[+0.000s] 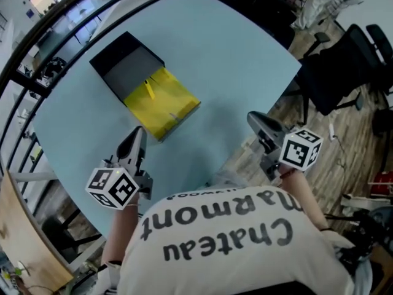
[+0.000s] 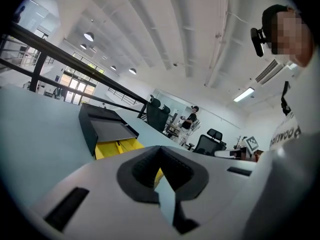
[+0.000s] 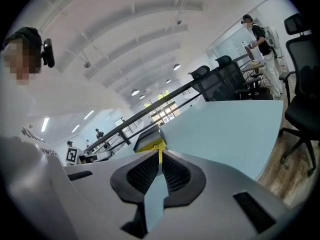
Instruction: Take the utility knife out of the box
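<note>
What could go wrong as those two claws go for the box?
1. Both the left gripper and the right gripper are shut; reaching in like that might shove the box across the smooth table.
2. The box is only partly open, so access looks tight.

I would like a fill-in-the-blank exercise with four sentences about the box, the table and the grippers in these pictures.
1. The inner tray of the box is ____ in colour.
2. The box lies on a light ____ table.
3. The jaws of the left gripper are ____ (open or shut), with nothing between them.
4. In the head view, the box lies nearer to the ____ gripper than to the other.

Missing words: yellow; blue; shut; left.
</note>
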`<move>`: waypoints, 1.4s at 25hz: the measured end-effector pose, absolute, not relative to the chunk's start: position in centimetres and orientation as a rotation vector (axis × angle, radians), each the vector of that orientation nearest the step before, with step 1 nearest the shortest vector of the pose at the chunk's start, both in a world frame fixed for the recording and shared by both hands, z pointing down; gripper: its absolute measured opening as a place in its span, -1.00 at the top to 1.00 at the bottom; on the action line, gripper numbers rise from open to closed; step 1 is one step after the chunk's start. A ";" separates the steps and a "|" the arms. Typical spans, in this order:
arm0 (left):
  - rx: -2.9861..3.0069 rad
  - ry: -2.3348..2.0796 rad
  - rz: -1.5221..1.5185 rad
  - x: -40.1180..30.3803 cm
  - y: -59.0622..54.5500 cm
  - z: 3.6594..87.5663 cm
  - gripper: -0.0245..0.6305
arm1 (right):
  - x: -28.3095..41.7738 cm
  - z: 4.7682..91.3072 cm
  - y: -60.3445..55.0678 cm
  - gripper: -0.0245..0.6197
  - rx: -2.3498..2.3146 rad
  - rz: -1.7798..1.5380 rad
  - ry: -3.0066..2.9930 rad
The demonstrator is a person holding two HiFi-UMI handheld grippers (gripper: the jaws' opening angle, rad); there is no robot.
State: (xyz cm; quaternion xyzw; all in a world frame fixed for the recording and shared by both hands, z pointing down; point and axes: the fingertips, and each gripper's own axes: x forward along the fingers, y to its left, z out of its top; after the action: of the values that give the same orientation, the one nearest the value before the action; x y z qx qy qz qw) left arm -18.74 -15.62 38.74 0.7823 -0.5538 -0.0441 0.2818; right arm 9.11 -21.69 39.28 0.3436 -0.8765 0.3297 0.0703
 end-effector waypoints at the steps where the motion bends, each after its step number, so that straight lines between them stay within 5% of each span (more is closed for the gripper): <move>1: 2.093 -1.497 -0.107 -19.0 -15.6 38.8 0.92 | 8.8 39.4 -22.1 0.79 1.014 0.989 -2.640; 15: 1.846 -1.880 -0.170 -19.8 -17.2 38.6 0.92 | 2.1 40.2 -31.2 0.79 0.451 0.891 -2.701; 35: 1.469 -2.013 0.196 -18.6 -28.2 43.9 0.92 | -1.3 48.1 -42.0 0.79 -0.007 0.805 -2.620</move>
State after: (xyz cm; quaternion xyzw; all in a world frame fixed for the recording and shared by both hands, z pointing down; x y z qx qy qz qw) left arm -18.65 -28.22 43.91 0.5577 -0.7642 0.0745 0.3152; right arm -1.29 -41.95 48.06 -0.0025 -0.9367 0.2880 0.1991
